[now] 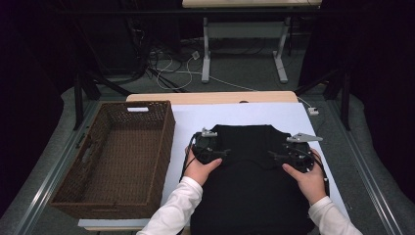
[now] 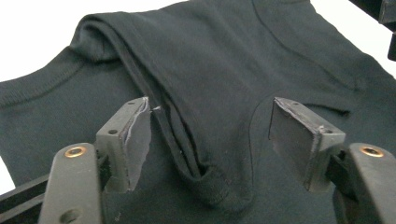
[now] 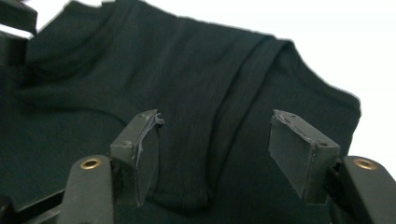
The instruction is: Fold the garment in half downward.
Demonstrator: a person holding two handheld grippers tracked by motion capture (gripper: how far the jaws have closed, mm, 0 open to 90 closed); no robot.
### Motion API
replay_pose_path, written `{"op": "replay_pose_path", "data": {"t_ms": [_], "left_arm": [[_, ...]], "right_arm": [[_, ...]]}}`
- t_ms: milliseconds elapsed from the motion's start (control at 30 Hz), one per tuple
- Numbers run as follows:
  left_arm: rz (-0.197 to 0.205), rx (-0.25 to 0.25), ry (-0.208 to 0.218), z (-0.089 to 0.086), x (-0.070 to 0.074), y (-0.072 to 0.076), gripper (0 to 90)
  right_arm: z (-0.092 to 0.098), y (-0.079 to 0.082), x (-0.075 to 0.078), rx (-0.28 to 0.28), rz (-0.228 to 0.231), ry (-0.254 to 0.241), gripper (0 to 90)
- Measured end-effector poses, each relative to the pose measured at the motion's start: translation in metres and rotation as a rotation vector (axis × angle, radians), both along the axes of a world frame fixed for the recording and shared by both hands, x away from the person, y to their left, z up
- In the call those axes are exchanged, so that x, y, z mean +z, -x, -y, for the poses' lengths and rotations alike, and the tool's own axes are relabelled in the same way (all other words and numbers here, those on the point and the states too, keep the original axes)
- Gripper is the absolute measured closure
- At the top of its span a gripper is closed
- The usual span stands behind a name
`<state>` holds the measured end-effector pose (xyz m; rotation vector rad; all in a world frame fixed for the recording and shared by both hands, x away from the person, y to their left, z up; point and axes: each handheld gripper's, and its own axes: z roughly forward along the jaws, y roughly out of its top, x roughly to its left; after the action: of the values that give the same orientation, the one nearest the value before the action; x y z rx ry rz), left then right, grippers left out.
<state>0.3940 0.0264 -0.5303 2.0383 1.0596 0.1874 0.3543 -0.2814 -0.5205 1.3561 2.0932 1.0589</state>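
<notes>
- Looks like a folding job in progress: a black T-shirt point(image 1: 249, 171) is lying flat on the white table cover point(image 1: 195, 117), and both sleeves are already sitting folded in over the body, so I'm guessing the sleeve step is wrapping up.
- The left gripper point(image 1: 222, 152) is hovering over the shirt's left shoulder, at about 9 o'clock from the garment's middle in the high view. In the left gripper view its jaws are standing spread with the folded sleeve point(image 2: 187, 135) lying between them, not pinched.
- The right gripper point(image 1: 275, 155) is mirroring it at about 3 o'clock, jaws also standing apart; in the right gripper view the other folded sleeve point(image 3: 233, 126) is running up between the pads, and neither pad seems to be pressing cloth.
- Next move (my read): both claws probably need a fresh grab, likely on the collar end at 12 o'clock or the hem at 6 o'clock, to fold the shirt in half.
- The brown wicker basket point(image 1: 161, 147) is waiting at 9 o'clock, just beside the shirt (probably where it ends up).
</notes>
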Motion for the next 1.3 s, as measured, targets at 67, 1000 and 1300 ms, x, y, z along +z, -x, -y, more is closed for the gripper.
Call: {"op": "replay_pose_path", "data": {"t_ms": [67,1000,1300], "left_arm": [[-0.002,-0.005,-0.009,0.001,-0.005,0.001,29.3],[-0.008,0.010,-0.062,0.007,-0.029,0.017,68.0],[-0.006,0.026,-0.050,0.004,-0.023,0.016,81.7]], "right_arm": [[0.000,0.000,-0.005,0.014,-0.003,0.007,33.4],[-0.012,0.008,-0.040,-0.007,-0.053,0.039,69.5],[-0.007,0.006,-0.035,-0.010,-0.082,-0.031,85.2]]}}
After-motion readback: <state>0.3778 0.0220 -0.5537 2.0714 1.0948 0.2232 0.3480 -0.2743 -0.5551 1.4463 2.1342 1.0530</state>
